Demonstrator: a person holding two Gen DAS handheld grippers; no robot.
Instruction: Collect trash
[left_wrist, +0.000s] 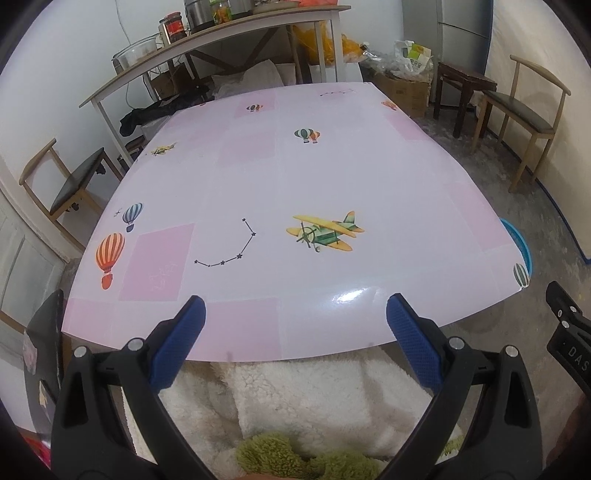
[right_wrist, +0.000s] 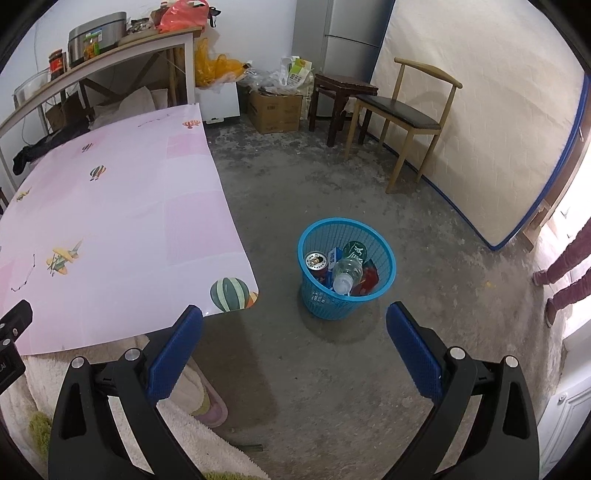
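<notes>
- The left gripper (left_wrist: 295, 325) hangs over the near edge of the surface (left_wrist: 332, 177); its jaws are spread wide and hold nothing.
- The right gripper (right_wrist: 294, 332) is over the concrete floor (right_wrist: 332, 387), beside the near right corner of the surface (right_wrist: 129, 221); its jaws are also spread wide and hold nothing.
- The blue basket (right_wrist: 384, 254) stands upright on the floor, near that same corner but apart from it.
- Inside the basket lie a clear plastic bottle (right_wrist: 347, 275), a can (right_wrist: 316, 261) and some red wrappers (right_wrist: 367, 278).
- In the left wrist view only a blue part of the basket (left_wrist: 519, 240) shows behind the right edge of the surface.
- A wooden chair (right_wrist: 402, 110) stands by the far wall.
</notes>
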